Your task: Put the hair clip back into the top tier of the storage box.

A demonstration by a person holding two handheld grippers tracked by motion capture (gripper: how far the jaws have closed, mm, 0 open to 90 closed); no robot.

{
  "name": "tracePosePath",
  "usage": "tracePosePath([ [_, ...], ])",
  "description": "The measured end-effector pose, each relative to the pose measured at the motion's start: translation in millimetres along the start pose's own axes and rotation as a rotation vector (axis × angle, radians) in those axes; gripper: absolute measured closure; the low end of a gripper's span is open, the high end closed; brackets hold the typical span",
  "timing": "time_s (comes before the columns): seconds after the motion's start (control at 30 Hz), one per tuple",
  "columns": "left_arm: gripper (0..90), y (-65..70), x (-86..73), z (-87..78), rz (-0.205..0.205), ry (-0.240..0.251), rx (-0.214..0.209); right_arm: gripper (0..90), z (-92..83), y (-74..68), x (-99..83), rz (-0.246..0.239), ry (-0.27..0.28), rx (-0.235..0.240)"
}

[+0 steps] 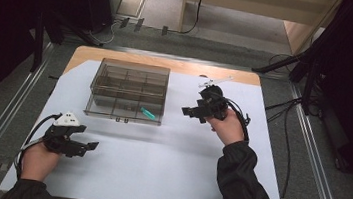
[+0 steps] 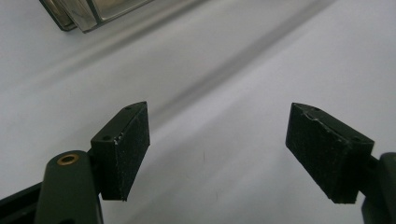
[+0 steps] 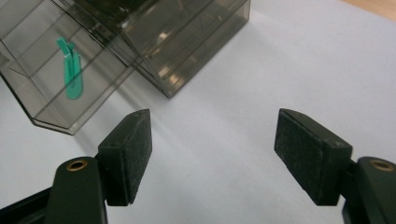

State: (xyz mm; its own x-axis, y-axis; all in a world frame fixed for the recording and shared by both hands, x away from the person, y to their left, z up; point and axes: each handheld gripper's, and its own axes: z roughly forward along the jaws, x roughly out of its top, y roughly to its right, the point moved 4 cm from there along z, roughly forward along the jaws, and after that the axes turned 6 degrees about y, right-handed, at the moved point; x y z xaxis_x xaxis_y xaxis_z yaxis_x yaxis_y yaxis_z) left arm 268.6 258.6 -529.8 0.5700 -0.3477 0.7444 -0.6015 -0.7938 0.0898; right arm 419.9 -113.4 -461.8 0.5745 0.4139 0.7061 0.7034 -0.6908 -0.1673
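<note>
Even overhead light on the white bench [image 1: 156,167]; surroundings dark. Soft streaked shadows cross the bench; faint glare on the smoky organizer box [image 3: 196,42]. Near fingers [image 2: 123,149] slightly soft.

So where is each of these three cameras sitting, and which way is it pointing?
High view: above the person's side, looking forward and down on the table, the box, both forearms, the left gripper and right gripper.
Left gripper view: rides the left gripper, faces the white sheet between its open jaws; a box corner sits top left.
Right gripper view: rides the right gripper, faces the box and its green piece past open jaws.
Shared: all three show the box; high and right gripper views show the green piece.
</note>
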Motion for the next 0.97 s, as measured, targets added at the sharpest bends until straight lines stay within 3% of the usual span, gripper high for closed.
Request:
tracePosePath([
  [0.13, 22.9, -0.4, 0.1, 0.0, 0.0, 0.001, 0.004, 24.2, 3.1, 7.0, -5.4, -0.002, -0.016, 0.016],
  [0.23, 22.9, -0.2, 0.1, 0.1, 0.001, -0.001, -0.001, 24.6, 6.2, 14.1, -10.8, 0.014, -0.048, -0.003],
  [0.5, 22.9, 1.2, 0.3, 1.2, 0.001, -0.004, -0.006, 24.9, 16.2, 32.7, -24.8, -0.008, -0.078, -0.015],
  [0.7, 22.9, 1.4, 0.4, 1.3, 0.003, -0.004, -0.005, 24.9, 17.2, 43.5, -32.1, -0.04, -0.078, -0.042],
  [0.97, 22.9, 0.6, 0.2, 1.1, 0.003, -0.004, -0.004, 24.8, 15.3, 47.6, -32.8, -0.048, -0.063, -0.056],
])
